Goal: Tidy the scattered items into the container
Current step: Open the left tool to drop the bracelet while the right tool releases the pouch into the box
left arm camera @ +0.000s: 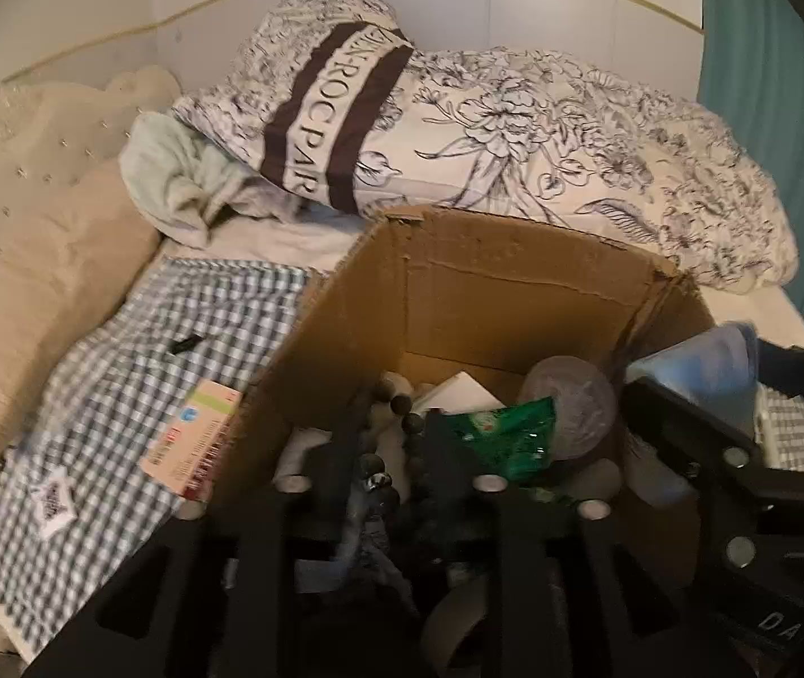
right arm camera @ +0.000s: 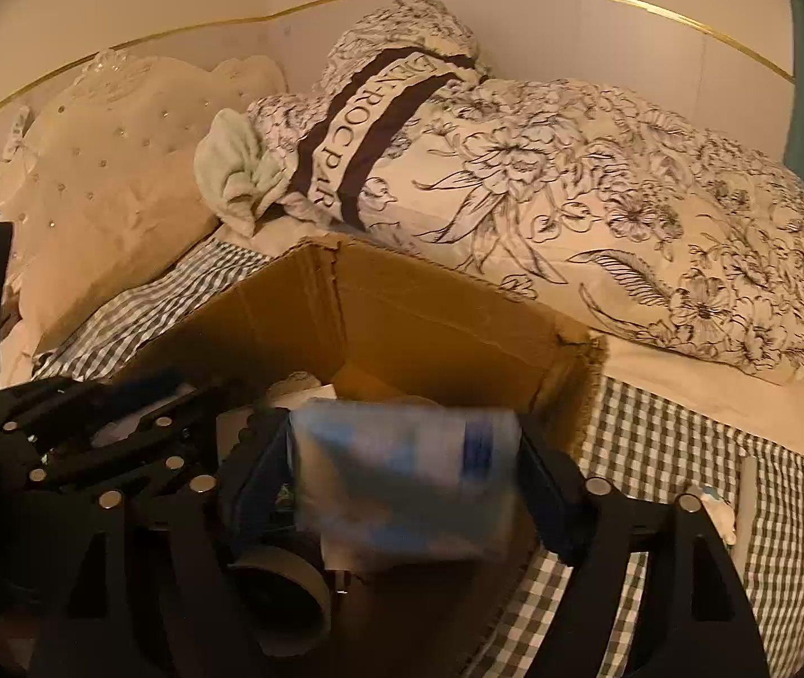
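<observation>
— What could go wrong here?

— The right gripper (right arm camera: 407, 480) has a blurred blue-and-white packet (right arm camera: 402, 480) between its fingers (right arm camera: 548, 486), above the near edge of the box (right arm camera: 430, 327). Let go too near that edge, it might tip out onto the checked cloth (right arm camera: 673, 440) on the bed.

— Gripped, though?

— It spans the whole gap and touches both fingers, so I'd say held.

— And the left?

— The left gripper (left arm camera: 402, 452) is down inside the box, fingers a little parted, a string of dark beads (left arm camera: 396, 429) hanging between them; pinched or loose, I cannot tell. It could snag and drag back out.

— Anything left out?

— A pink carton (left arm camera: 192, 440) beside the box.
</observation>
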### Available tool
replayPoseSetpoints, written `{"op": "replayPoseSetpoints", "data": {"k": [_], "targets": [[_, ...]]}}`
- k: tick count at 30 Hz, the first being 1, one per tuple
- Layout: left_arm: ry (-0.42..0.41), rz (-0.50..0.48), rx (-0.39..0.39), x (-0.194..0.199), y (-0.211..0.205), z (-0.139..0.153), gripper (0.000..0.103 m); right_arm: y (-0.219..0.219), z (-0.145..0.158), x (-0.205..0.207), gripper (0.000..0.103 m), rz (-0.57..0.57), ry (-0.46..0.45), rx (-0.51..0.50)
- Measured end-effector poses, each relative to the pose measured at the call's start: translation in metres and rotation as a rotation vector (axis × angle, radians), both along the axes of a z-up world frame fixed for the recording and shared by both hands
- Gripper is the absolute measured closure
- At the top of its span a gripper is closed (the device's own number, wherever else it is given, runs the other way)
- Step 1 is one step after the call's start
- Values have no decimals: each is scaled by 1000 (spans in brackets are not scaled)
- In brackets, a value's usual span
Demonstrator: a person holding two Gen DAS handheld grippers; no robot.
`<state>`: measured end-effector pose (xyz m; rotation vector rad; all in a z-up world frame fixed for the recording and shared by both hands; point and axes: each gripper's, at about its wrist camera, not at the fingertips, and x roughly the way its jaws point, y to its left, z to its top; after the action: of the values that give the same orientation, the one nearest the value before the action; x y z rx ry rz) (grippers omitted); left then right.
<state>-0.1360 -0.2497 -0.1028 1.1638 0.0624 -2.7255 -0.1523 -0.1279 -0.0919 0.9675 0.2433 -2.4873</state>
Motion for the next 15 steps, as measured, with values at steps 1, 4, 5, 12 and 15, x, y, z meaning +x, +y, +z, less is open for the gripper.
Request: {"op": "replayPoseSetpoints", "data": {"k": [1,4,5,12,15], "targets": [[6,-1,4,2,0,2,65,3,2,1,22,-5,5,-9],[31,3,12,7,-1,11,53,10,12,5,17,-18,22,-31],[39,4,8,9,0,15,49,11,15,6,17,-19,28,-35],[97,0,-14,22,9,38,37,27,40,22,16,-35,77,-60],[120,-12,-23,28,15,45,33,37,49,29,16,-47,97,-59]]}}
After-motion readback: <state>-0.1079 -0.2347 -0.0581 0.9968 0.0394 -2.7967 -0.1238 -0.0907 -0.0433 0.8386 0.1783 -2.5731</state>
